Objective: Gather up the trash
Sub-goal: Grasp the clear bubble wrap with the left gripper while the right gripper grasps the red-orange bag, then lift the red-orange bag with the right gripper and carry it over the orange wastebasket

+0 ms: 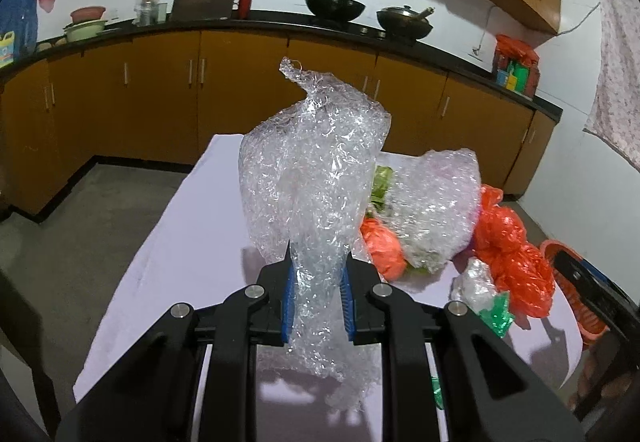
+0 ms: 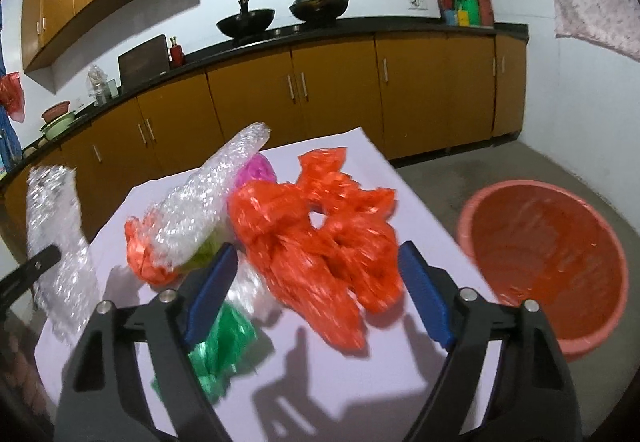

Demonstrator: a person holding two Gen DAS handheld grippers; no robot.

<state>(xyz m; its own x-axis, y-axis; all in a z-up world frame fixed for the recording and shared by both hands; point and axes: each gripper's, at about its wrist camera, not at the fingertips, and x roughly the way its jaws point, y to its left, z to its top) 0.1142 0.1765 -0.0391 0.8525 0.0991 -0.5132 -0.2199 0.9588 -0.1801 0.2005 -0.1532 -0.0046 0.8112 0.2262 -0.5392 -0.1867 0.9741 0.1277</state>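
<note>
- The table (image 1: 168, 242) is covered in a pale lilac cloth and stands on a grey concrete floor (image 2: 500, 170) in a kitchen.
- Behind it runs a row of orange-brown base cabinets (image 2: 332, 90) under a black counter (image 1: 248, 22), with matching wall cupboards above.
- 2 dark woks (image 1: 336, 6) sit on the counter, beside a red bottle (image 1: 245, 4) and stacked bowls (image 1: 86, 24) at the far left.
- The left gripper (image 1: 318, 298) is pinched tight on a crumpled clear plastic bag (image 1: 316, 170), held up above the cloth.
- The right gripper (image 2: 316, 298) stands wide apart, gripping nothing, over a heap of orange plastic bags (image 2: 320, 238) on the table.
- More trash lies there: another clear bag (image 2: 208, 198), a green wrapper (image 2: 224, 350), something pink (image 2: 256, 168).
- An orange basin (image 2: 548, 258) rests on the floor, just beside the table's right edge.
</note>
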